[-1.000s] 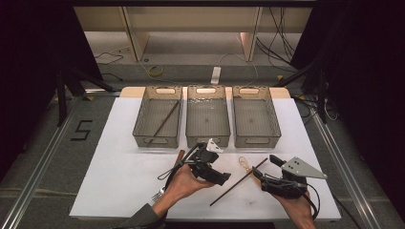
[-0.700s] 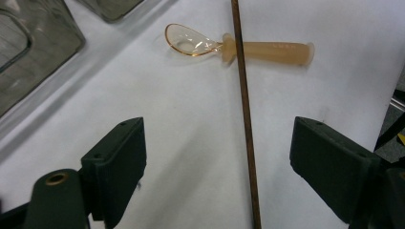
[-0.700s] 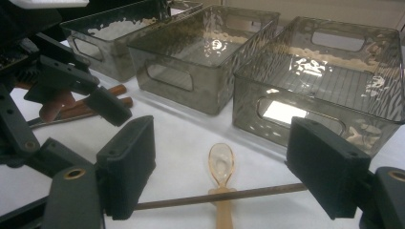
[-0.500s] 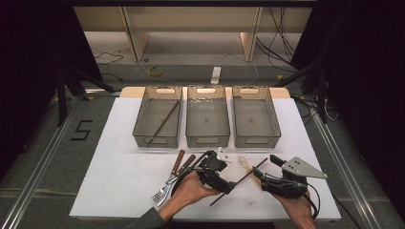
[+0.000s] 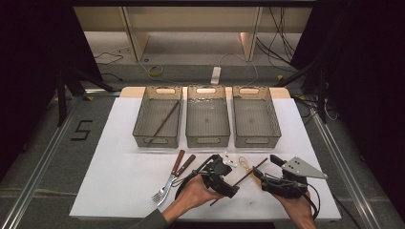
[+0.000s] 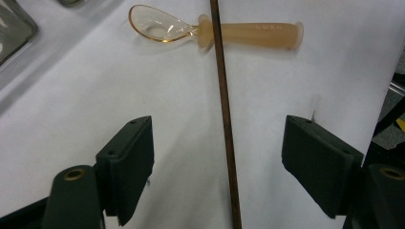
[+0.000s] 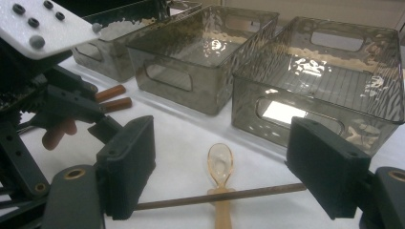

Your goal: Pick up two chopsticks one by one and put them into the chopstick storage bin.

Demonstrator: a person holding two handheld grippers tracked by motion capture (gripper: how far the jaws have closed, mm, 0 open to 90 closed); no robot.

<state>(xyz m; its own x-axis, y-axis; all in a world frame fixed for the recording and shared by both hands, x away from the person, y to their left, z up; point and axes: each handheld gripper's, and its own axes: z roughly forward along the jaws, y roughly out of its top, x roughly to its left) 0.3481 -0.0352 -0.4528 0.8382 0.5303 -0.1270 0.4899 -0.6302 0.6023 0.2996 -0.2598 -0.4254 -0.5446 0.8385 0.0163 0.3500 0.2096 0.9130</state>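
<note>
The left gripper (image 6: 217, 157) hangs open astride the brown chopstick (image 6: 223, 119), which lies on the table between its jaws. Ahead, the chopstick crosses a clear orange spoon (image 6: 210, 31); a skewed pinch could drag the spoon along.

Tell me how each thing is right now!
Left gripper: open, jaws either side of the chopstick.
Right gripper: open, holding nothing.
Chopstick: flat on the table, lying across the spoon.
Spoon: lying flat.
Left bin: holds one chopstick.
Middle bin: empty.
Right bin: empty.
</note>
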